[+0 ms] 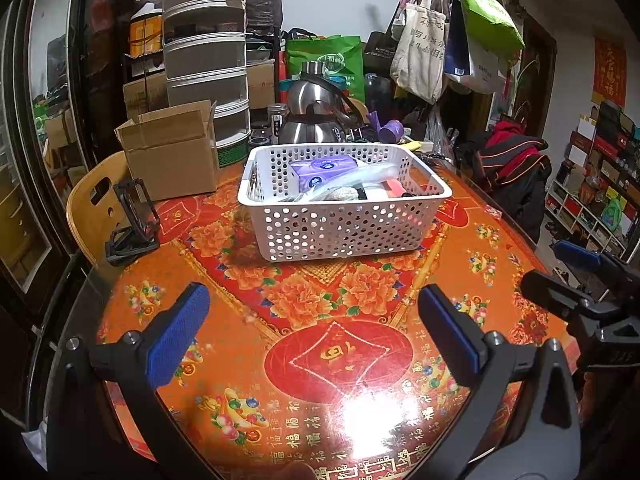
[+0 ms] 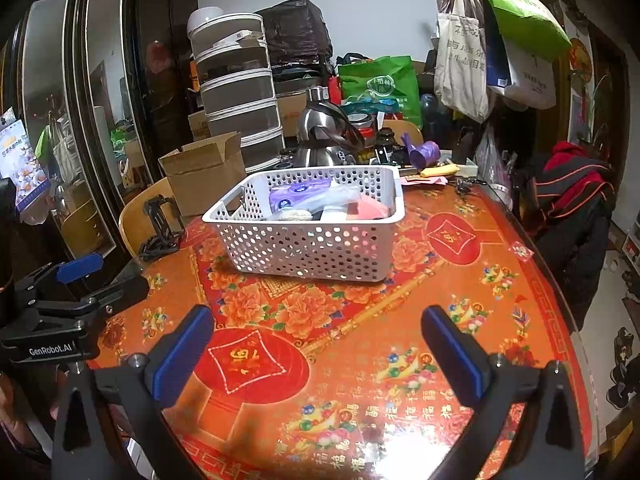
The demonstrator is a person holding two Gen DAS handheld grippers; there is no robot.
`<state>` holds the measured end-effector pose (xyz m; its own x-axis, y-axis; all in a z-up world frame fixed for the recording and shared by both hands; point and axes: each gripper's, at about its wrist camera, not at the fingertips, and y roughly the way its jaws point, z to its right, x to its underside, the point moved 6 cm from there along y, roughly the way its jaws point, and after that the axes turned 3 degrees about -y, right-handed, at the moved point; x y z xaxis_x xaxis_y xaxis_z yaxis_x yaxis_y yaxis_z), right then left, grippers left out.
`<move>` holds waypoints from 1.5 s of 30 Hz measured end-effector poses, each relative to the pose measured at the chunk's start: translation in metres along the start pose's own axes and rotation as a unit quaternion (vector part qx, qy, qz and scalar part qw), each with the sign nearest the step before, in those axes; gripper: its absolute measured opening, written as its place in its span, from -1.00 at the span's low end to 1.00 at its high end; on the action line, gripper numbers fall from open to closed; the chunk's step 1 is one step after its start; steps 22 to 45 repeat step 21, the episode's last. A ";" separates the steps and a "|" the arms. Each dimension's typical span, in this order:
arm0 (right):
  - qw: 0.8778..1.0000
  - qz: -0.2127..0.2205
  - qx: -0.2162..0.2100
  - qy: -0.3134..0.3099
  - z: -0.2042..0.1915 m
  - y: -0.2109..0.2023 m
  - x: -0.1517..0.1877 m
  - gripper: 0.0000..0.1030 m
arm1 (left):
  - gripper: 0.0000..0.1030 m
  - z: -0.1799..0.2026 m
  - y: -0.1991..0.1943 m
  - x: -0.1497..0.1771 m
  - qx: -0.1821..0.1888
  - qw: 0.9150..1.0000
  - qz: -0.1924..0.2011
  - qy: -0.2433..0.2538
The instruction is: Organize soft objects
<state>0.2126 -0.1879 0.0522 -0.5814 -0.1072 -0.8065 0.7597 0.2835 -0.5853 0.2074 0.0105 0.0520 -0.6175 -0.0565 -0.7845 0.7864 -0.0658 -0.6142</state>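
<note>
We are holding both grippers over the near part of the table (image 1: pixel 472 248), short of the white basket (image 1: pixel 344 224). Left gripper (image 1: pixel 312 336): jaws standing wide apart, gripping nothing. Right gripper (image 2: pixel 316 352): likewise spread wide, empty. The soft objects are sitting inside the basket: a purple tissue pack (image 1: pixel 320 172) toward its far side, a clear plastic bag (image 2: pixel 332 196) beside it, a pink item (image 2: pixel 374 210) at the basket's right. A cardboard box (image 1: pixel 172 156) is standing left of the basket.

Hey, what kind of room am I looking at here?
Most likely a cluttered home dining or living room: a round table under a festive red cloth, a steel kettle behind the white basket, and tote bags hanging by the wall.
</note>
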 end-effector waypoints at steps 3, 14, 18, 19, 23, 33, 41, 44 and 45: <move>1.000 0.000 0.000 0.000 0.000 0.000 0.000 1.00 | 1.00 0.000 0.001 0.000 0.000 1.000 -0.002 0.002; 1.000 -0.003 0.000 0.001 0.002 0.001 0.003 1.00 | 1.00 0.004 0.003 0.002 0.003 1.000 -0.001 0.010; 1.000 -0.004 0.002 0.001 0.002 0.001 0.004 1.00 | 1.00 0.007 0.003 0.003 0.001 1.000 0.002 0.017; 1.000 -0.003 0.002 0.000 0.002 0.001 0.004 1.00 | 1.00 0.008 0.002 0.003 0.003 1.000 0.004 0.017; 1.000 -0.003 0.001 0.001 0.002 0.001 0.004 1.00 | 1.00 0.008 0.000 0.002 0.001 1.000 0.008 0.021; 1.000 -0.003 0.001 0.001 0.002 0.001 0.004 1.00 | 1.00 0.008 0.000 0.002 0.001 1.000 0.008 0.021; 1.000 -0.003 0.001 0.001 0.002 0.001 0.004 1.00 | 1.00 0.008 0.000 0.002 0.001 1.000 0.008 0.021; 1.000 -0.003 0.001 0.001 0.002 0.001 0.004 1.00 | 1.00 0.008 0.000 0.002 0.001 1.000 0.008 0.021; 1.000 -0.003 0.001 0.001 0.002 0.001 0.004 1.00 | 1.00 0.008 0.000 0.002 0.001 1.000 0.008 0.021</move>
